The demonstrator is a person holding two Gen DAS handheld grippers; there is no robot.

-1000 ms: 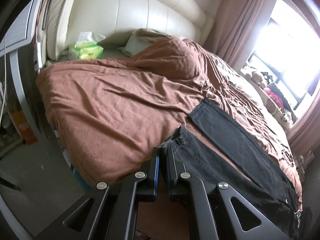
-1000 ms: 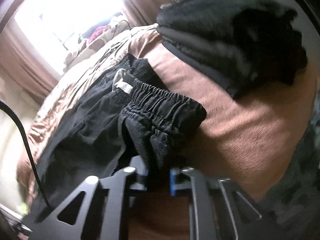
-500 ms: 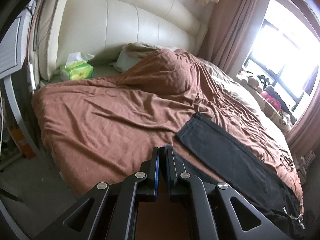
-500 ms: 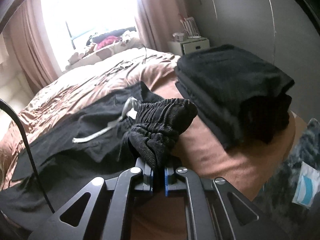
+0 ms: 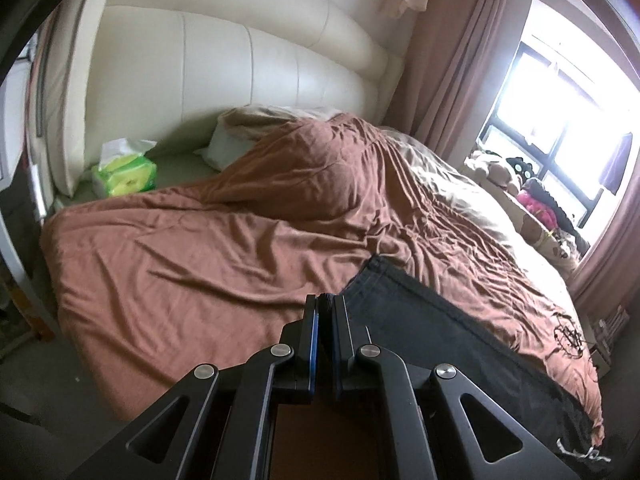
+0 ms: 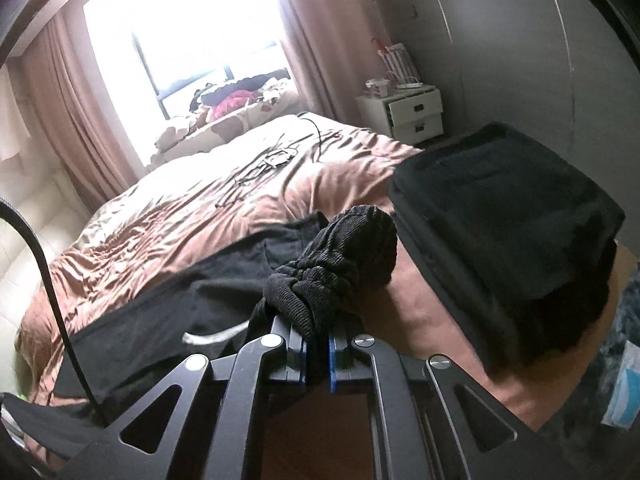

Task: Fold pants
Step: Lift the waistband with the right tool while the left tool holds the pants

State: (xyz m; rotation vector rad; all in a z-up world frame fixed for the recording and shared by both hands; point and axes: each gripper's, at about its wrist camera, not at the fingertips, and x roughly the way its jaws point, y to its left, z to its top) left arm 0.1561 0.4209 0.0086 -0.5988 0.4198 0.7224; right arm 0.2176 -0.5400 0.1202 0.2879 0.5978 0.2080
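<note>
Left tongs (image 5: 325, 307) clenched on a thin pinch of dark fabric, the hem end of the black pants (image 5: 432, 332). Right tongs (image 6: 316, 334) clenched on the bunched, ribbed elastic waistband (image 6: 340, 256), which bulges up above the fingertips.

Bed (image 5: 192, 264) covered by a rumpled brown duvet; its near edge runs just below both tongs. Wide bare stretch of duvet to the left of the pant leg, up to a cream headboard (image 5: 240, 64) and pillow (image 5: 256, 128). Green tissue pack (image 5: 124, 170) sits at the head corner, well apart from the pants. Stack of folded dark clothes (image 6: 504, 216) sits on the bed just right of the waistband, crowding that side. Cable (image 6: 280, 156) lies on the far duvet toward the window (image 6: 192, 28). White drawer unit (image 6: 404, 110) stands beyond the bed's far corner.

Pants lie long across the bed near the front edge, leg flat and fairly smooth, a pale drawstring (image 6: 216, 336) trailing out near the waist.
</note>
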